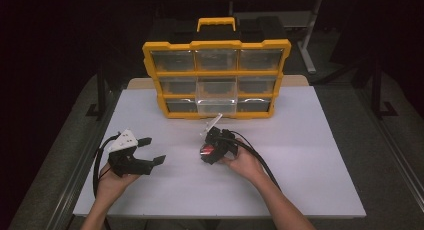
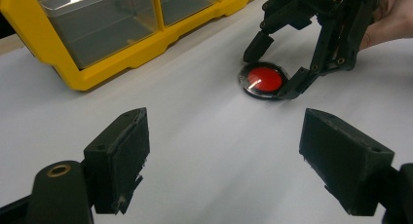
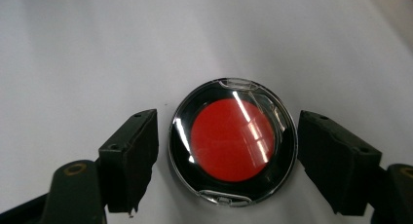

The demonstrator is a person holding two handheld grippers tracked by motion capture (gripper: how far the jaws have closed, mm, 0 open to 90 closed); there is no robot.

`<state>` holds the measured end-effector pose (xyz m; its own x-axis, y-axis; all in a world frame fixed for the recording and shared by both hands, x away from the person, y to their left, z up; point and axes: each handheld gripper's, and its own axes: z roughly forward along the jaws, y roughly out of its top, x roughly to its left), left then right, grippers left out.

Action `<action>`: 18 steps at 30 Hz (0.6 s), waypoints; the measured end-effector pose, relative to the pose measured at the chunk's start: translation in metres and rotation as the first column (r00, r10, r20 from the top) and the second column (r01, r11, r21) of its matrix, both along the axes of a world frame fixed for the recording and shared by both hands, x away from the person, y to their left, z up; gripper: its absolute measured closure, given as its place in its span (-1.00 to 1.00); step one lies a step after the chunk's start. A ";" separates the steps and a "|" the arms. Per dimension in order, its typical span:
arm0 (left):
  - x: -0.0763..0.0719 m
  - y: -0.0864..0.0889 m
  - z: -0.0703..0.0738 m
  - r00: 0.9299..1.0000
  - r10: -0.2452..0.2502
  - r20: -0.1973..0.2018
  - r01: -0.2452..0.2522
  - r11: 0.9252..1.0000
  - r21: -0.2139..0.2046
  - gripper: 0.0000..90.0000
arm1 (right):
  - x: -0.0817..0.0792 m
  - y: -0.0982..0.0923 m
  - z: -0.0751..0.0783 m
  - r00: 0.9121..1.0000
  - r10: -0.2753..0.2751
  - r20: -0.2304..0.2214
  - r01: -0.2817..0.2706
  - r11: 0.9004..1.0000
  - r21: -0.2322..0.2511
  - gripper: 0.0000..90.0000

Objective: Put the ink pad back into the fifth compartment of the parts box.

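A round black compact [image 3: 233,140] with a red centre lay flat on the white counter [image 1: 310,155], in front of the yellow drawer organizer [image 1: 216,79]. The right tool [image 1: 216,146] pointed down over the compact, jaws apart on either side without touching it. The left tool [image 1: 150,150], well to the compact's left, was also spread wide, holding nothing.

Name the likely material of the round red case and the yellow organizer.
Round case: probably glossy clear plastic lid over a black base and matte red fill; streaky glare on top. Organizer: likely moulded yellow plastic frame with see-through plastic drawers.
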<state>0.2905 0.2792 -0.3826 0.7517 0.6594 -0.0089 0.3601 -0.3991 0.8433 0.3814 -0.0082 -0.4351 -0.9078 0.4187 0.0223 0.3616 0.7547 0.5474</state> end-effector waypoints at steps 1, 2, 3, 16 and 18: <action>0.000 0.000 0.000 1.000 -0.001 0.000 0.001 1.000 0.001 -0.59 | 0.000 0.001 0.000 1.000 0.003 0.004 -0.003 1.000 -0.007 -0.47; 0.000 0.000 0.000 1.000 0.001 -0.001 -0.001 1.000 -0.001 -0.59 | 0.001 0.003 0.000 1.000 0.005 0.006 -0.005 1.000 -0.015 -0.47; 0.000 0.001 0.000 1.000 0.001 0.002 -0.001 1.000 0.001 -0.59 | 0.001 0.004 0.000 1.000 0.003 0.006 -0.003 1.000 -0.021 -0.46; 0.001 0.001 -0.002 1.000 0.001 -0.006 -0.001 1.000 0.005 -0.59 | 0.003 0.002 -0.002 1.000 0.018 0.012 -0.017 1.000 -0.013 -0.37; 0.000 0.001 -0.002 1.000 -0.004 -0.005 0.004 1.000 0.010 -0.59 | 0.003 0.001 -0.002 1.000 0.024 0.007 -0.024 1.000 -0.009 -0.36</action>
